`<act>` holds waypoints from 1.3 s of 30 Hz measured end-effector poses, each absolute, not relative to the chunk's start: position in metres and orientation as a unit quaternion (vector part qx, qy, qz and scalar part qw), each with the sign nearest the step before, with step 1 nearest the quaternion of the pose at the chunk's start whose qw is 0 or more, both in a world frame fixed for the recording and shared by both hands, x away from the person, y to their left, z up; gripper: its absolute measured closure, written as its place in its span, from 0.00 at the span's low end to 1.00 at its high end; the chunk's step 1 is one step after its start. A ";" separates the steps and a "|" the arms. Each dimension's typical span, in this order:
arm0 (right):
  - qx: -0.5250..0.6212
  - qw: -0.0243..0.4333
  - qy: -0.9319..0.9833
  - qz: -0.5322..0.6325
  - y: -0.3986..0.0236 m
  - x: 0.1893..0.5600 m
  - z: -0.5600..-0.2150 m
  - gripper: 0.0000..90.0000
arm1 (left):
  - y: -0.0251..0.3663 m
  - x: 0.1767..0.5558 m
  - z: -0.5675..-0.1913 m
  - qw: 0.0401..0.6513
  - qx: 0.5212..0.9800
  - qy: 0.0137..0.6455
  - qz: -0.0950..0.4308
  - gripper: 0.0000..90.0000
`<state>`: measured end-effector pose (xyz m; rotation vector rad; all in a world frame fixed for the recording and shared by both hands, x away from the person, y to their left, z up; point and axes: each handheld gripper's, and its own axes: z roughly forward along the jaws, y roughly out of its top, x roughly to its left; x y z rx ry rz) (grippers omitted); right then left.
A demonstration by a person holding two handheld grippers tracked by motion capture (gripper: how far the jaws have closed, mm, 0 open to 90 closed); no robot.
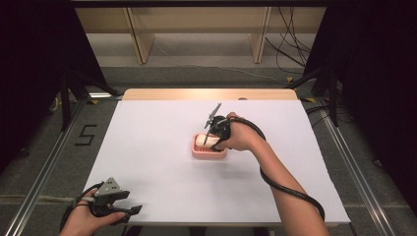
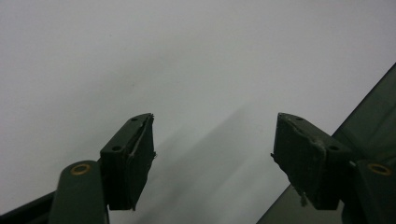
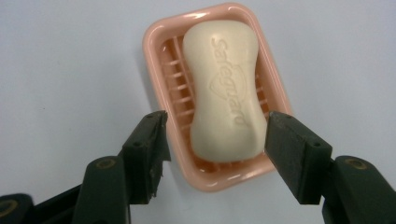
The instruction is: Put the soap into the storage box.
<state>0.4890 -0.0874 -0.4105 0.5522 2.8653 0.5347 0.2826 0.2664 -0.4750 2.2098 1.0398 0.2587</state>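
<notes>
Your right gripper (image 3: 215, 135) hangs just over the pink soap dish (image 3: 156, 74) at the middle of the high view, jaws released and spread wider than the cream soap bar (image 3: 223, 88), so no pad presses on it. The bar lies flat in the dish on the ribbed floor, lengthwise, embossed face up, which lets it drain and sit steady. Your left gripper (image 1: 129, 210) waits at the lower left of the high view, jaws apart on nothing above the white table (image 1: 157, 142), clear of the work.
</notes>
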 end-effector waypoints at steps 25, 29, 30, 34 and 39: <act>0.235 0.116 0.932 0.249 -0.144 0.439 -0.435 0.45 | 0.266 0.282 -0.476 0.333 0.846 0.406 0.095 0.32; 0.238 0.130 0.926 0.264 -0.152 0.428 -0.441 0.45 | 0.265 0.282 -0.478 0.334 0.844 0.408 0.096 0.32; 0.245 0.133 0.923 0.265 -0.153 0.427 -0.442 0.45 | 0.265 0.282 -0.478 0.334 0.844 0.408 0.097 0.32; 0.251 0.132 0.920 0.272 -0.158 0.420 -0.443 0.45 | 0.266 0.282 -0.476 0.335 0.847 0.401 0.096 0.32; 0.264 0.137 0.914 0.277 -0.163 0.415 -0.446 0.45 | 0.266 0.282 -0.476 0.341 0.843 0.406 0.097 0.32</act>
